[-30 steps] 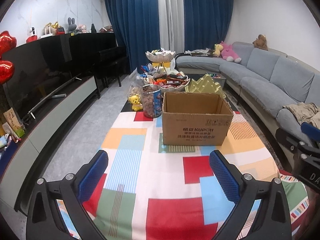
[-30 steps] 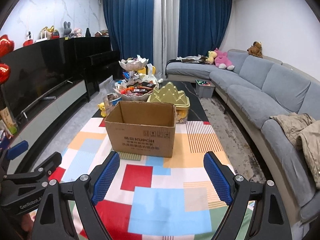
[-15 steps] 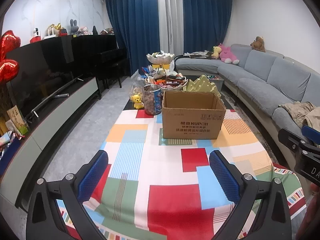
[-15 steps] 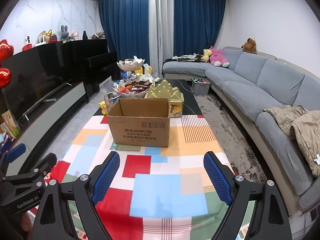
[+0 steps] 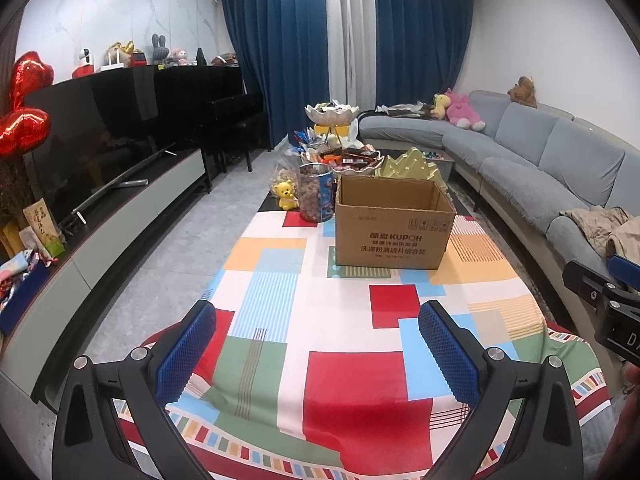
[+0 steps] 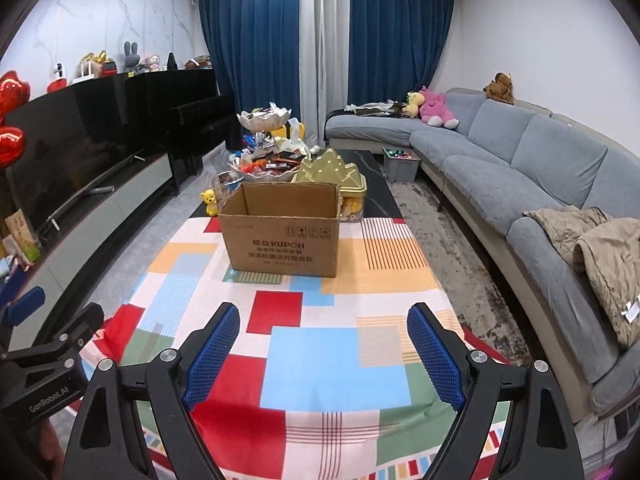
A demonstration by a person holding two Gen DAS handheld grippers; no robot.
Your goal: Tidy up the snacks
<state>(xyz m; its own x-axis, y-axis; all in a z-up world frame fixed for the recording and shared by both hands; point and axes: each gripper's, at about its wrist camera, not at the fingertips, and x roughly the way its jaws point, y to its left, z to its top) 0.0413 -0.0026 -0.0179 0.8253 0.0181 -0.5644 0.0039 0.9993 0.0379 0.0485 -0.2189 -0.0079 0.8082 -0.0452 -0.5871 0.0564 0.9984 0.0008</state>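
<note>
The left gripper [image 5: 316, 344] and the right gripper [image 6: 323, 346] both hang above the near end of a long table covered by a patchwork tablecloth [image 5: 344, 368] of red, blue, green and orange blocks, each with its blue-padded jaws spread wide and nothing between them. Farther along the cloth stands an open cardboard box [image 5: 394, 224], flaps up, well apart from both grippers. The snacks [image 5: 348, 156] sit behind the box at the far end of the table: wrapped packets heaped in a scalloped bowl, with a second, taller footed bowl [image 5: 331, 114] behind that. Just to the left of the box is a clear jar of brown snacks [image 5: 316, 196] with a blue label, and beside it a small yellow bear figure [image 5: 286, 194]. A gold peaked-lid container [image 6: 332, 176] stands right behind the box. A grey sofa [image 6: 520, 168] curves along the right side of the room.
</note>
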